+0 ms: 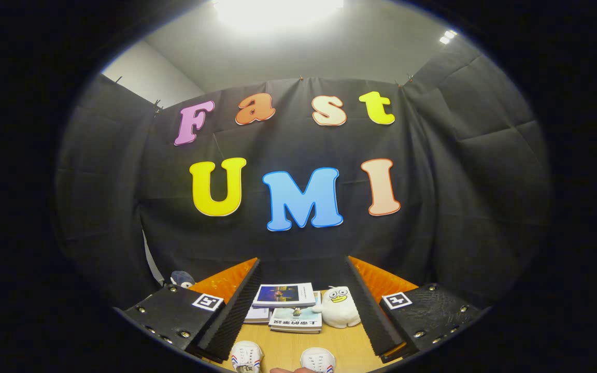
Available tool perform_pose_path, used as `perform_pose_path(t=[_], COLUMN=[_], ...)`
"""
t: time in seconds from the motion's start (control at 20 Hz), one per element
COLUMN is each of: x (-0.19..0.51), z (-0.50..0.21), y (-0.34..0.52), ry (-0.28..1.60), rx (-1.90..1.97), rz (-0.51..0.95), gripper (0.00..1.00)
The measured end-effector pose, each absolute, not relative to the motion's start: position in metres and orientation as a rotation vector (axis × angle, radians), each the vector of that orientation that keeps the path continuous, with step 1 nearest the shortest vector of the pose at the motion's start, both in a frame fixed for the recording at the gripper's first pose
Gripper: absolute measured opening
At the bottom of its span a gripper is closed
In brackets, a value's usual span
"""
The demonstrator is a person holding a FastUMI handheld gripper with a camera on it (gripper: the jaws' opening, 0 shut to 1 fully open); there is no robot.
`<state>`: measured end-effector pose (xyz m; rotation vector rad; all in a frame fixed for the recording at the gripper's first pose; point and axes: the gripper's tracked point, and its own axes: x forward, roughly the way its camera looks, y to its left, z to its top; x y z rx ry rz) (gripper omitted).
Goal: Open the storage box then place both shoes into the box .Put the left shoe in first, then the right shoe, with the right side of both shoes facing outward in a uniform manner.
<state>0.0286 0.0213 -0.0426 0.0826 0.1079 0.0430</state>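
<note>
- Wooden table (288, 347) lies under my gripper (298, 305), whose fingers stand wide apart, holding nothing.
- Between them I see a stack of books (288, 308) beside a white duck toy (341, 306).
- Two white shoes (246, 356) (317, 359) sit nearer me.
- I can't spot any box contents.

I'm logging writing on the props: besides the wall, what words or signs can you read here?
Nothing can be quoted.
Top book: cover print too small.
Lower book: title blurred.
Square markers on the open gripper, whose fingers point at the books: patterns, no words.
White shoes: stripes, no text seen.
</note>
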Motion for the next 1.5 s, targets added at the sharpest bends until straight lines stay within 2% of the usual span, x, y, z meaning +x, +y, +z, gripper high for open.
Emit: perform_pose_path(t=[0.5, 0.95, 1.2, 1.5], x=[0.042, 0.02, -0.001, -0.018], z=[-0.119, -0.205, -0.271, -0.318], y=[0.111, 0.207, 0.244, 0.272], ry=[0.332, 0.604, 0.839, 1.012], rx=[0.212, 0.321, 0.418, 0.518], rz=[0.305, 0.566, 0.634, 0.681], gripper=[0.97, 0.94, 0.95, 0.95])
